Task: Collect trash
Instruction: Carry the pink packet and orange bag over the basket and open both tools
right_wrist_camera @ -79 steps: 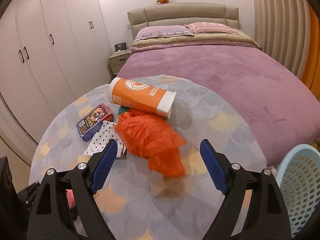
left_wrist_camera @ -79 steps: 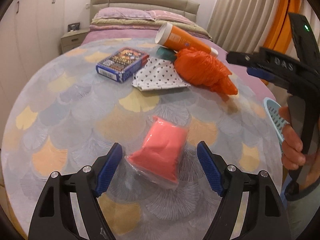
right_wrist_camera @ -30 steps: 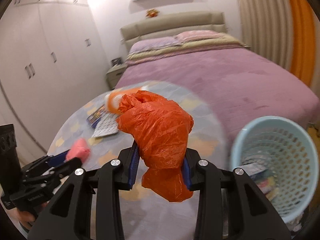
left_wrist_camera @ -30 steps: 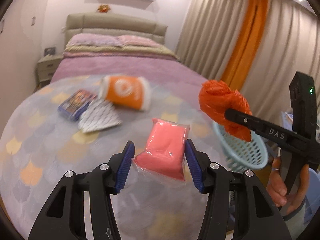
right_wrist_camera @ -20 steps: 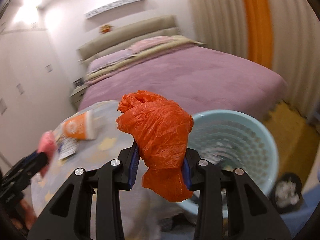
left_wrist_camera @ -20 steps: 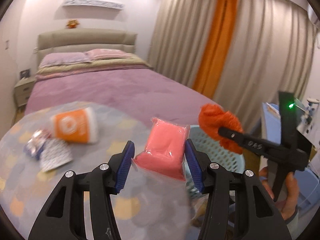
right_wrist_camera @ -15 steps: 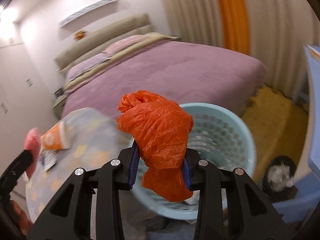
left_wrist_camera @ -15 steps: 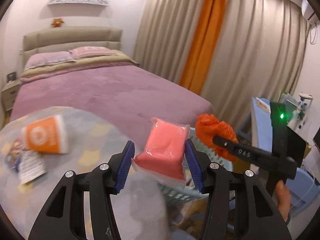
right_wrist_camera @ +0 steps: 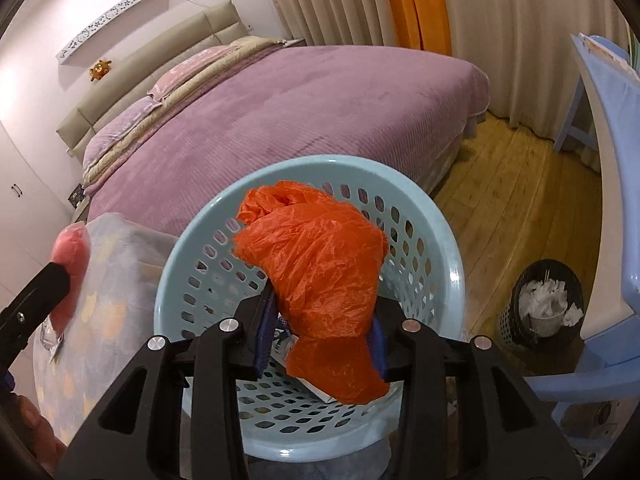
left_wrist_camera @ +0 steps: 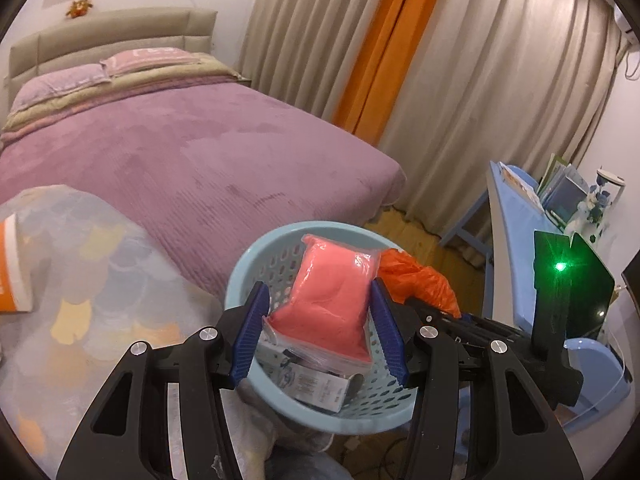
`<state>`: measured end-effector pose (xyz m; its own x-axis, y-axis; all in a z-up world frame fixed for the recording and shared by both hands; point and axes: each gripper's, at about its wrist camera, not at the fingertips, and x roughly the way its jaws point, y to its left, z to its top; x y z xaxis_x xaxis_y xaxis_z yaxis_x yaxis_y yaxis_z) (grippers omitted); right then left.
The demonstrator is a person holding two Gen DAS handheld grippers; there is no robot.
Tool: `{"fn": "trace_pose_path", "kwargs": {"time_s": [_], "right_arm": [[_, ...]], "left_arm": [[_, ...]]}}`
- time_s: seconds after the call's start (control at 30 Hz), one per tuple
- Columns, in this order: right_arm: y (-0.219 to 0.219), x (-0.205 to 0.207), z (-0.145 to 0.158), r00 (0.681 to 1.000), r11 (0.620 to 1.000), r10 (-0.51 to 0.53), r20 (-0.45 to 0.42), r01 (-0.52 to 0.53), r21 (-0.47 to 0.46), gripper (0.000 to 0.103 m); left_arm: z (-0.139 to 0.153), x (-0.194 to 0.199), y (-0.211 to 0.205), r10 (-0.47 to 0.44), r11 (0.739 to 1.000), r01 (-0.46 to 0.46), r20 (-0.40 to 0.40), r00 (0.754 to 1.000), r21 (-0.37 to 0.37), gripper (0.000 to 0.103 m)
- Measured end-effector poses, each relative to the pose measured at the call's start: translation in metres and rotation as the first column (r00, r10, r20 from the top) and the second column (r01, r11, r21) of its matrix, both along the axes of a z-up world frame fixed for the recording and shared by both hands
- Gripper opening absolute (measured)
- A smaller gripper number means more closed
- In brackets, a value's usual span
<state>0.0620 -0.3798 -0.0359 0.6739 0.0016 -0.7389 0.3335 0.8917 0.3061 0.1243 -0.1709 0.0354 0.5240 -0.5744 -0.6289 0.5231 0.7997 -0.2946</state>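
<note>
My left gripper (left_wrist_camera: 318,330) is shut on a pink packet in clear wrap (left_wrist_camera: 328,300) and holds it over the light blue perforated basket (left_wrist_camera: 256,256). My right gripper (right_wrist_camera: 320,334) is shut on a crumpled orange plastic bag (right_wrist_camera: 320,264) above the same basket (right_wrist_camera: 452,276). In the left wrist view the orange bag (left_wrist_camera: 416,276) shows at the basket's right rim. In the right wrist view the pink packet (right_wrist_camera: 72,256) shows at the far left. Paper trash (left_wrist_camera: 308,384) lies in the basket's bottom.
The round table with a scale-pattern cloth (left_wrist_camera: 100,280) is to the left, with an orange-and-white container (left_wrist_camera: 12,264) on it. A purple bed (right_wrist_camera: 300,100) lies behind. A black bin with tissues (right_wrist_camera: 544,304) and a blue chair (right_wrist_camera: 608,160) stand to the right.
Both grippers have swung right, away from the table, and now hold their items over the blue basket. The jaws have stayed shut on the packet and the bag.
</note>
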Motion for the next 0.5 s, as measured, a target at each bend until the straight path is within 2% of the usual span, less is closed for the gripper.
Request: {"fn": "trace_pose_path", "kwargs": {"time_s": [0.5], "right_arm": [[-0.006, 0.001, -0.005, 1.0, 1.0, -0.013, -0.002, 0.013, 0.012, 0.038]], "left_arm": [[-0.023, 0.01, -0.03, -0.03, 0.999, 0.033, -0.06, 0.998, 0.041, 0.054]]}}
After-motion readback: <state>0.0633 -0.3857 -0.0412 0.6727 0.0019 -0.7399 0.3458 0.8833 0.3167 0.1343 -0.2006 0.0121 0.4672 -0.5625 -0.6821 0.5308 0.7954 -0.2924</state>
